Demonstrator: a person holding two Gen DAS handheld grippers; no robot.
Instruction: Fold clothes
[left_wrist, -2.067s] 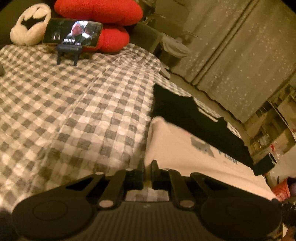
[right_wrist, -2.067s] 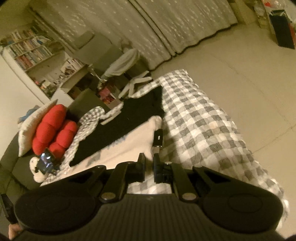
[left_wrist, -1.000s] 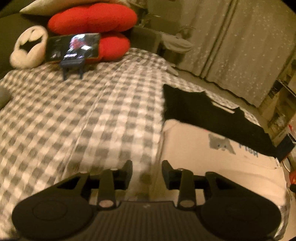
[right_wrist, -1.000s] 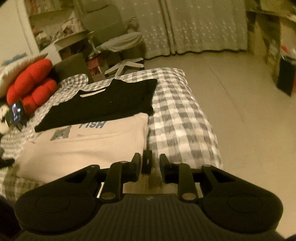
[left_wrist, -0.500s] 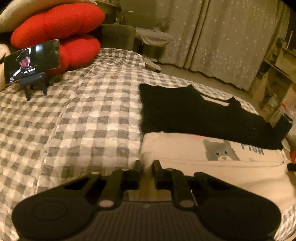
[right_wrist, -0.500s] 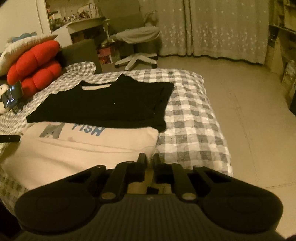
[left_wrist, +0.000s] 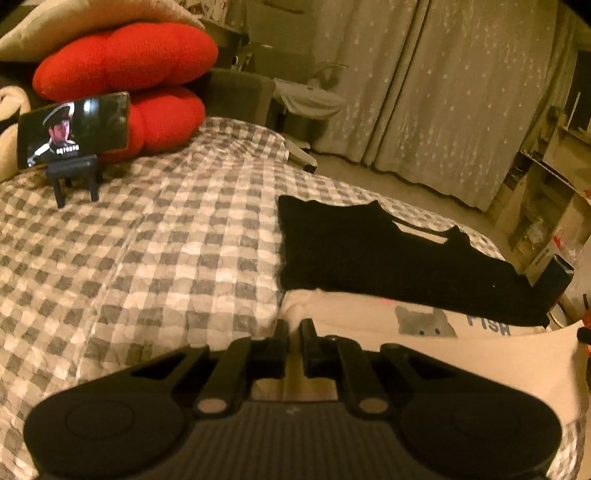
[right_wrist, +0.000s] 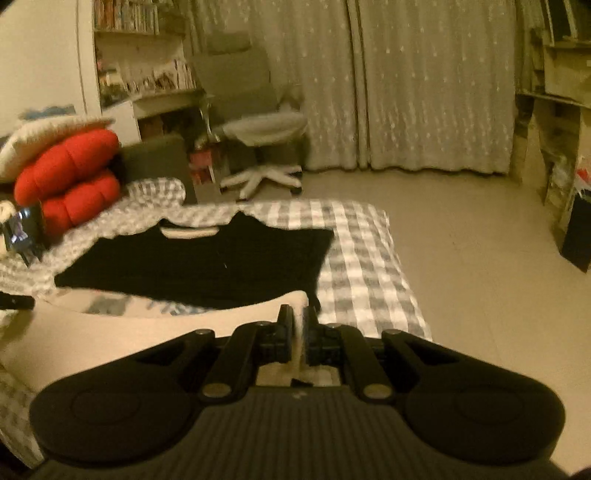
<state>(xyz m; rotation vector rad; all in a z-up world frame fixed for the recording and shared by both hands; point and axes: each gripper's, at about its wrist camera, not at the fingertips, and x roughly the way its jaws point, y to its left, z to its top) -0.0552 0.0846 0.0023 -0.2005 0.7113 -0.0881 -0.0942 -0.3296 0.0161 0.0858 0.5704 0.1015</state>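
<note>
A: Where is the cream shirt (left_wrist: 369, 317) found?

B: It is laid on the checked bed cover (left_wrist: 166, 251), with a grey animal print and the blue word "FISH" shown on it. Its far edge is overlapped by the black shirt (left_wrist: 388, 254), which is spread flat just beyond it on the same cover.

A: How is the cream shirt held?

B: Its near left corner is pinched by the left gripper (left_wrist: 293, 328), whose fingers are drawn almost together with cream cloth seen between them. Its near right corner is clamped by the right gripper (right_wrist: 298, 321), and a fold of cream fabric is seen standing between those fingers. In the right wrist view the cloth is lifted a little at that corner.

A: What else is seen relative to the cream shirt?

B: Beyond it and to the left, a phone (left_wrist: 74, 129) on a small dark stand is set on the bed cover, with a video shown on its screen. Red cushions (left_wrist: 125, 59) are piled directly behind the phone. Far beyond the shirt, pale curtains (right_wrist: 424, 85) are hung, and an office chair (right_wrist: 258, 125) is stood on the floor before them.
</note>
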